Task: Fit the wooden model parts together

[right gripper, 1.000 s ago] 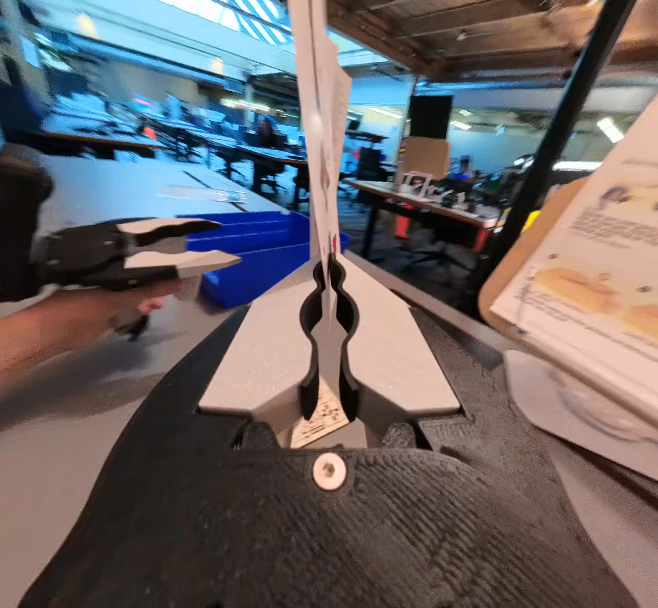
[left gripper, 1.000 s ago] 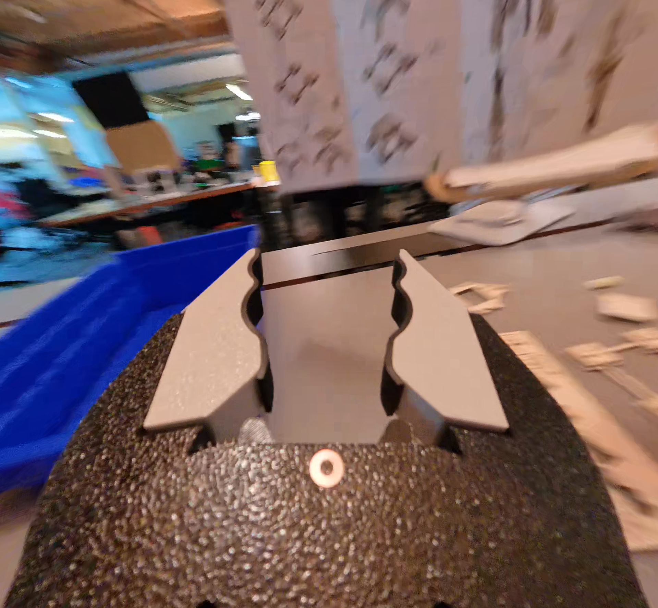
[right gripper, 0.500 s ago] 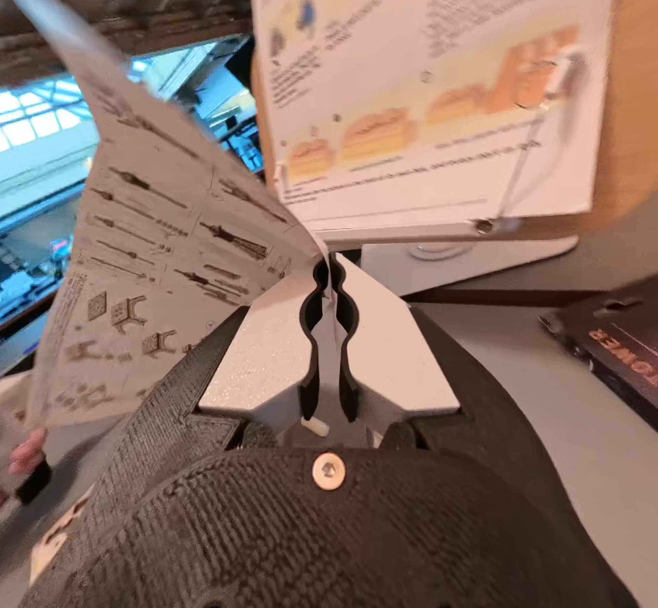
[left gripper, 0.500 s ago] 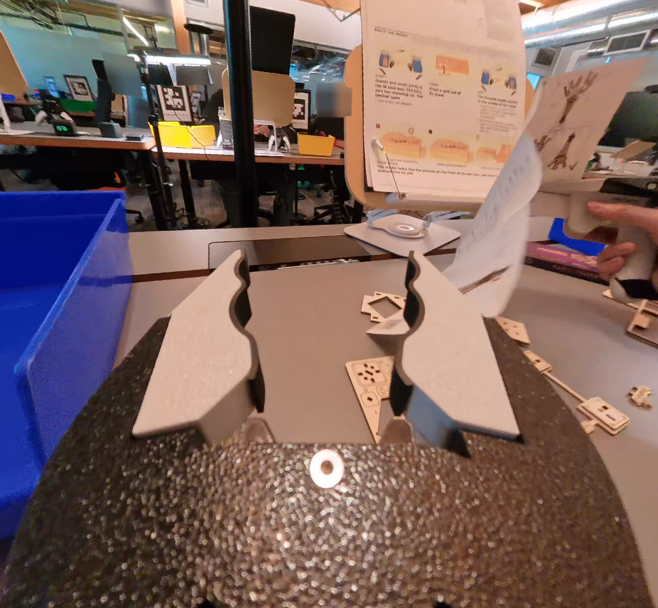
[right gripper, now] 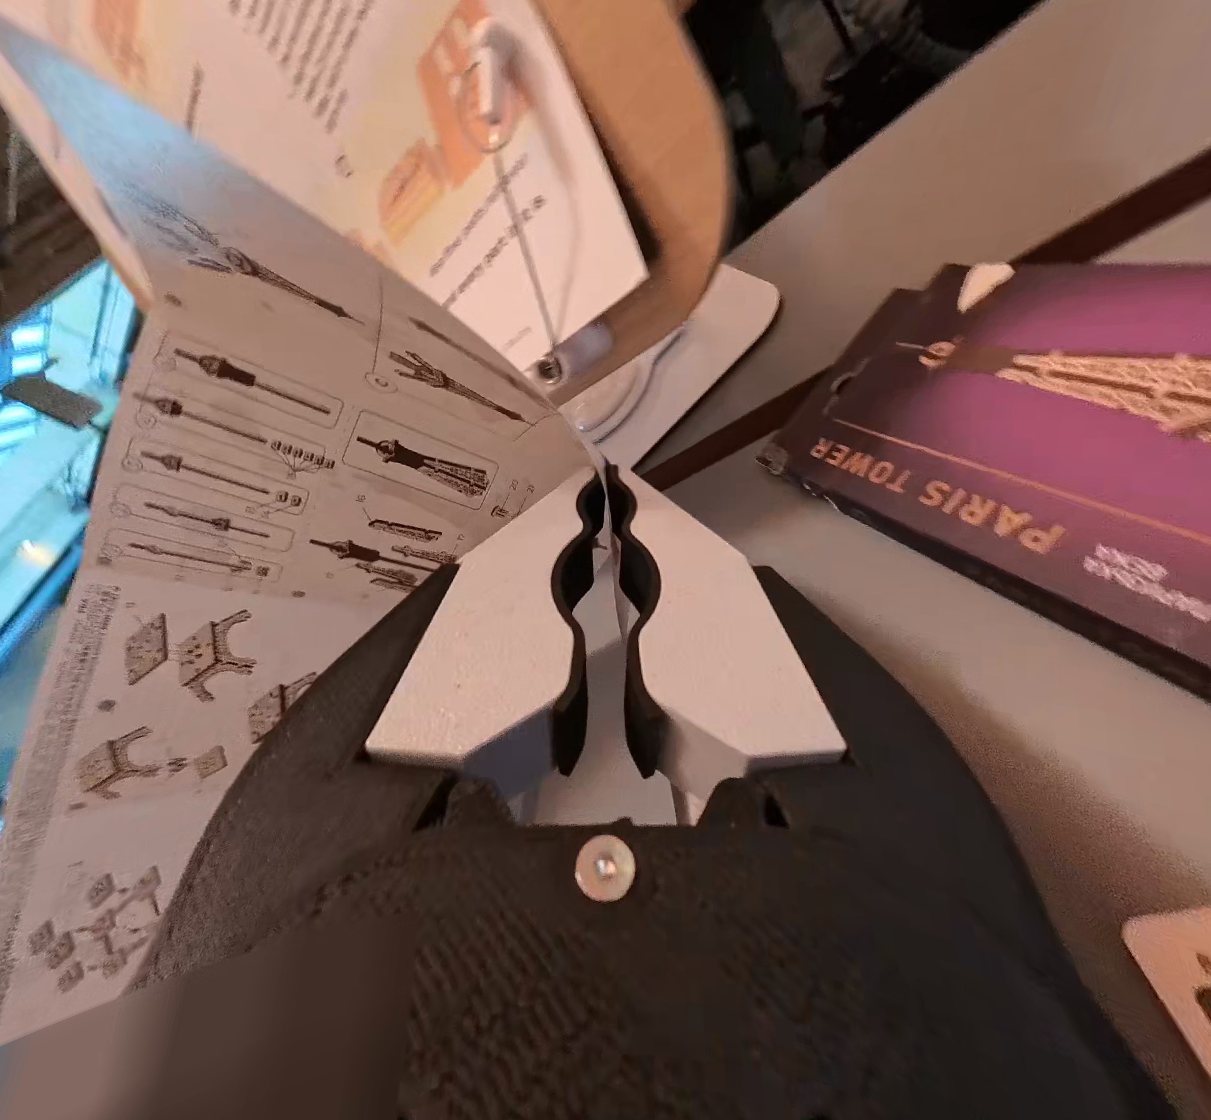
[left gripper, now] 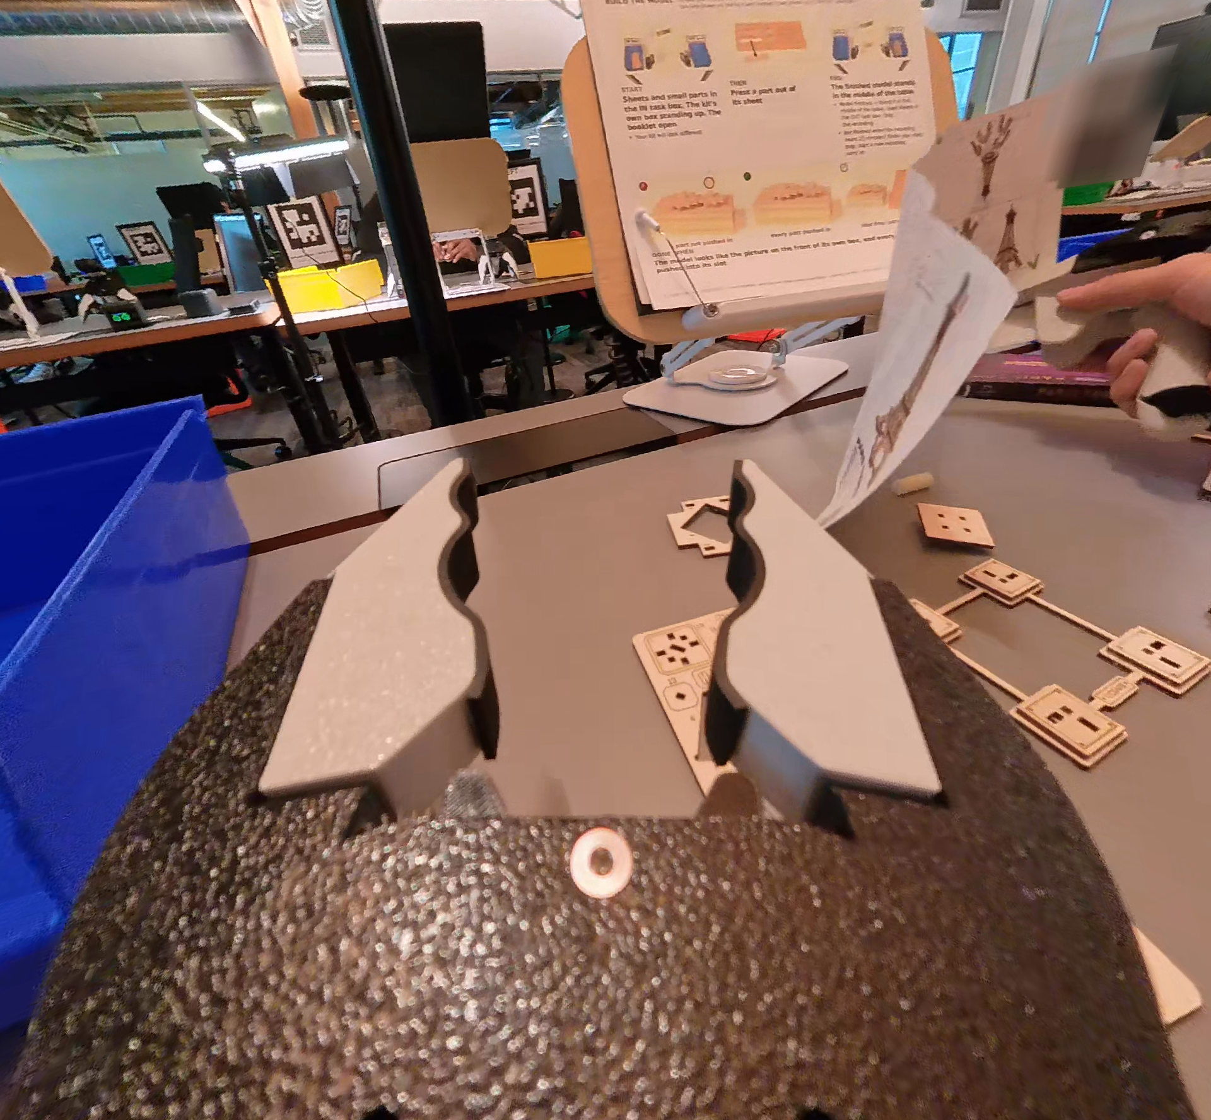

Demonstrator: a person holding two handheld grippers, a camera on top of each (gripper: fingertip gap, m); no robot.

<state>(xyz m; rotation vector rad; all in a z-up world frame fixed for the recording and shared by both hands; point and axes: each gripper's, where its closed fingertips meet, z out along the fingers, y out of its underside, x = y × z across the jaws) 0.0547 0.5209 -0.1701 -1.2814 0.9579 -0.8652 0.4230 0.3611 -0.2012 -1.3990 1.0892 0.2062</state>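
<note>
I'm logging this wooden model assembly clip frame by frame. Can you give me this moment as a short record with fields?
left gripper: open, empty, hovering over the grey table
right gripper: shut on the instruction booklet, which curls off to its left
wooden parts: slotted square, open frame piece, punched sheet and linked blocks lying loose on the table
kit box: purple, flat on the table
blue bin: left of the left gripper
task guide on stand: upright behind the parts
</note>
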